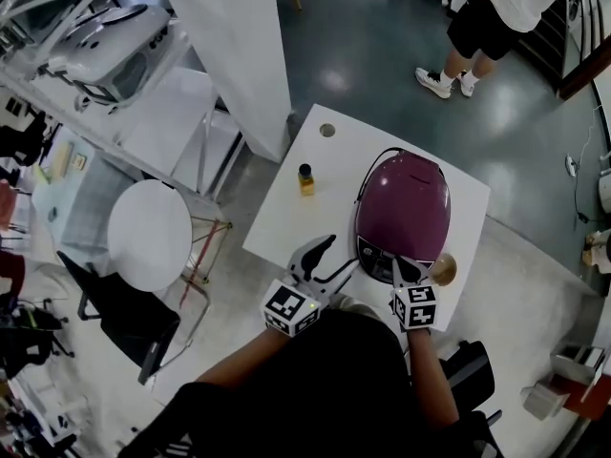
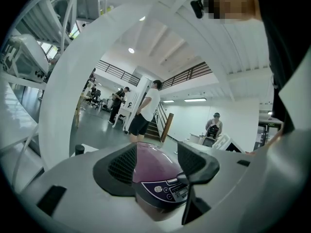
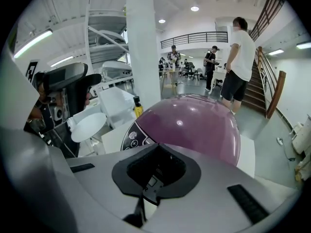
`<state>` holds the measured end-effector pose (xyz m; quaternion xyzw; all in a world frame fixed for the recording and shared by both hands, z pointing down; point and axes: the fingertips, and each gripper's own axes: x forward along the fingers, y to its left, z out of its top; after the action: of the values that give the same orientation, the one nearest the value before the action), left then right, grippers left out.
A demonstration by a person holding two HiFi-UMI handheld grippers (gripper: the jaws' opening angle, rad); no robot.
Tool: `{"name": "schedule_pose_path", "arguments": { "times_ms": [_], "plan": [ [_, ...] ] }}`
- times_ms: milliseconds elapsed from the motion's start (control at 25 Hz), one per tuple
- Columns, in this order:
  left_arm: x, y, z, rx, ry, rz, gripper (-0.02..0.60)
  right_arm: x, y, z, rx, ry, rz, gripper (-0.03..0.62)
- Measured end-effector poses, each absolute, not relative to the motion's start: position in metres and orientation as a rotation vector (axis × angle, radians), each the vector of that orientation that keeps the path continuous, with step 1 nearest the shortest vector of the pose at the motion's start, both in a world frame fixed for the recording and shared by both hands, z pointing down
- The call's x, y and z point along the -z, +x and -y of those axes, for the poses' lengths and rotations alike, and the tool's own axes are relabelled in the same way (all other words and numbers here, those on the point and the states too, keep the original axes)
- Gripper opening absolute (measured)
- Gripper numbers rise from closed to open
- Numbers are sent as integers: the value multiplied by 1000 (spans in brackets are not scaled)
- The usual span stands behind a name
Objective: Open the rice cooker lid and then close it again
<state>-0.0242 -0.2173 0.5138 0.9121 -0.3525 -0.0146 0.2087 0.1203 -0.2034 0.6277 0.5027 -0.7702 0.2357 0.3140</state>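
A purple rice cooker stands on the white table with its domed lid down. My right gripper is shut, nothing held, and its tips point down at the cooker's front edge, just above the control panel. Whether they touch the cooker I cannot tell. My left gripper is open at the cooker's front left, held about level. The control panel shows between its spread jaws, some way off.
A small yellow bottle stands on the table left of the cooker. A round wooden piece lies at the cooker's front right. Left of the table are a white round stool, a black chair and a white pillar. A person stands beyond the table.
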Motion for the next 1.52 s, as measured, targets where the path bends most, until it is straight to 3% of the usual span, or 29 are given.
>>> {"name": "schedule_pose_path", "arguments": {
  "times_ms": [1520],
  "plan": [
    [-510, -49, 209, 40, 2579, 924, 244, -630, 125, 203, -631, 1509, 1965, 0]
  ]
}}
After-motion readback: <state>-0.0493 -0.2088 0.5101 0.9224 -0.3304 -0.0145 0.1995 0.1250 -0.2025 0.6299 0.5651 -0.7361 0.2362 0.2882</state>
